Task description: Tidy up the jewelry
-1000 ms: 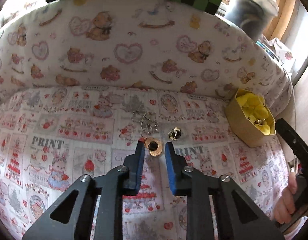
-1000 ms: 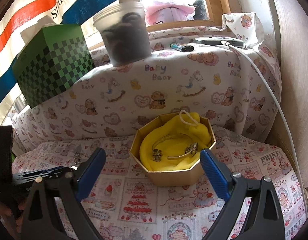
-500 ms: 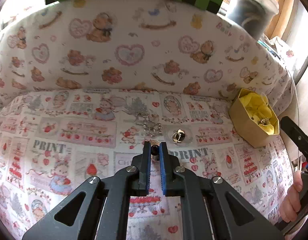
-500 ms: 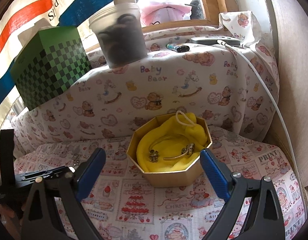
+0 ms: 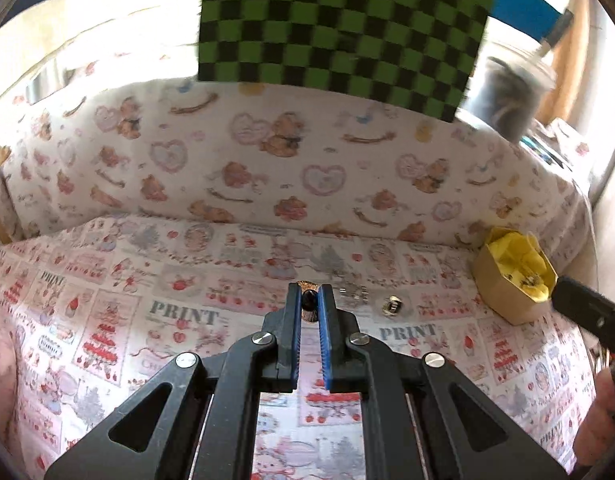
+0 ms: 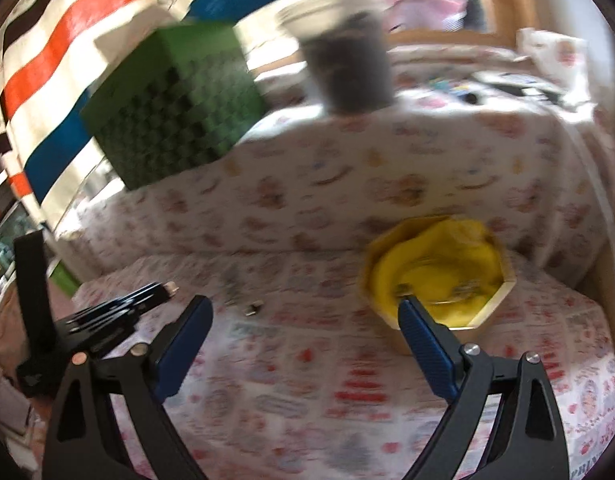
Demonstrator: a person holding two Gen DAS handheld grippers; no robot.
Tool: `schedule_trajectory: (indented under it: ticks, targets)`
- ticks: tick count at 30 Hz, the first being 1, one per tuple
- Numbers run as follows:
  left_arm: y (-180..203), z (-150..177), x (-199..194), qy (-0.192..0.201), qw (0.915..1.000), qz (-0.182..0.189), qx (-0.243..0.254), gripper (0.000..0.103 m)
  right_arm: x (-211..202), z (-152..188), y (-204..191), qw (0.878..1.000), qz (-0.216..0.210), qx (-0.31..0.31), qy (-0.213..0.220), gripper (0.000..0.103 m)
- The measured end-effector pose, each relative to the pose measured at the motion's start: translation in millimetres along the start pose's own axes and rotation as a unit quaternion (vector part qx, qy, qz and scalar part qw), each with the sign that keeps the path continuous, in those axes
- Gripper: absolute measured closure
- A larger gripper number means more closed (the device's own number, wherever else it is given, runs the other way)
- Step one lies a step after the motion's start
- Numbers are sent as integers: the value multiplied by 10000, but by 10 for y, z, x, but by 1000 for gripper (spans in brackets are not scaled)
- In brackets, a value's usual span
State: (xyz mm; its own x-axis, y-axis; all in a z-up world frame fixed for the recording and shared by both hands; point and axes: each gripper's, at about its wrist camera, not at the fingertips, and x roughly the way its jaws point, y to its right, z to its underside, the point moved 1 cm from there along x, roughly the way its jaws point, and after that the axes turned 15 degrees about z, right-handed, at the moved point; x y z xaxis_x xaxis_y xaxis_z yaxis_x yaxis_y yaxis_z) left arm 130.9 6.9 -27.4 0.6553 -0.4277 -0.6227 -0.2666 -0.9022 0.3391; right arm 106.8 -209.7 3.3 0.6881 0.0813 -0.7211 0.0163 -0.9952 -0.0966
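"PRINT" repeats on the patterned cloth (image 5: 179, 312). Left gripper (image 5: 308, 300) clamps a gold earring (image 5: 308, 299); right gripper (image 6: 303, 312) spread wide. Gold box (image 5: 503, 292) far right.

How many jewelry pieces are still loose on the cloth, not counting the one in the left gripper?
2: a silver cluster just right of the left gripper, and a small round piece further right. The gripper may hide others.

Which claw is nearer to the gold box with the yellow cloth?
Right. The right claw, open, has a fingertip at the gold box; the left claw, gripping the gold earring, is farther off.
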Motion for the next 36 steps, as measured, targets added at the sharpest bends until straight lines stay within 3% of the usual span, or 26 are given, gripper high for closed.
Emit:
schedule_trajectory:
  ticks: [4,8,13,20,36]
  targets:
    - [-150,-38,-96,143,9996,-194,-139,96,290,-38,-369,9970,243,-601,-416,43]
    - [-285,-67,-166,221,9990,-146,-356,96,614,-32,-582,9932,409,-755,-789,68]
    - [-345,-88,-182,264,9983,-159,-485,96,929,-40,-729,9900,537,-844,-993,83]
    - [-365,-94,-205,270,9979,-89,-584,96,995,-43,-775,9898,644,-832,-958,91]
    - [-356,-109,-258,322,9975,-90,-619,96,1055,-21,-1019,9838,532,-1261,-1160,91]
